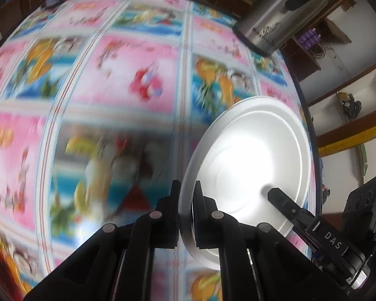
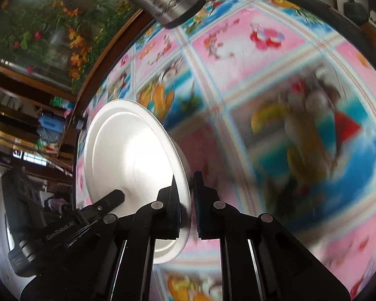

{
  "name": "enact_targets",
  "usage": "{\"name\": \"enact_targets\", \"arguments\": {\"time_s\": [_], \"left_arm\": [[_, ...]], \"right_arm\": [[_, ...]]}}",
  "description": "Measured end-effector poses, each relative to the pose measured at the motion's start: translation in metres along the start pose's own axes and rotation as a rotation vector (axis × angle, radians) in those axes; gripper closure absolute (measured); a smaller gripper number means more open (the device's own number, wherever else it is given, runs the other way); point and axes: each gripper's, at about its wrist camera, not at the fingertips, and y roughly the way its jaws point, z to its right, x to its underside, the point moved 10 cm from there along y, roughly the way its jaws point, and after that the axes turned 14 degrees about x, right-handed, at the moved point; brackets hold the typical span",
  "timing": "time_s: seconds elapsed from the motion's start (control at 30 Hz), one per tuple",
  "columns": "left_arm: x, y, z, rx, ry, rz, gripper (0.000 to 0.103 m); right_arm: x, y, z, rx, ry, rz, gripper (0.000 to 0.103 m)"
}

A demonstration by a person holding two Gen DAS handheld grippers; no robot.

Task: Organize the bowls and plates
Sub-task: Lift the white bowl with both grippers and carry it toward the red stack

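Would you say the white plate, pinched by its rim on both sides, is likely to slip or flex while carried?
The white plate looks stiff: its rim keeps its curve between the left gripper and right gripper. Its glossy surface suggests it may slip. It is probably breakable if dropped.

Round table [image 1: 127, 115] in bright cartoon cloth, wooden shelves [image 1: 348, 80], flower picture [image 2: 45, 32]
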Motion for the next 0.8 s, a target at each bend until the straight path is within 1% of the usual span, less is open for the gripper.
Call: {"name": "enact_targets", "arguments": {"time_s": [0.17,0.3,0.6,0.8], "left_arm": [[0.035,-0.023,-0.013,-0.022,0.001,0.008,0.096],[0.062,-0.047,-0.026,-0.048,0.007,0.034,0.096],[0.092,-0.094,-0.057,-0.150,0.042,0.127,0.096],[0.108,-0.109,-0.073,-0.178,0.054,0.146,0.095]], "right_arm": [[0.042,-0.012,-0.006,-0.028,-0.034,-0.023,0.095],[0.071,-0.017,-0.013,-0.051,-0.060,-0.038,0.095],[0.121,-0.025,-0.045,-0.079,-0.135,-0.042,0.095],[0.143,-0.020,-0.060,-0.069,-0.179,-0.056,0.095]]}}
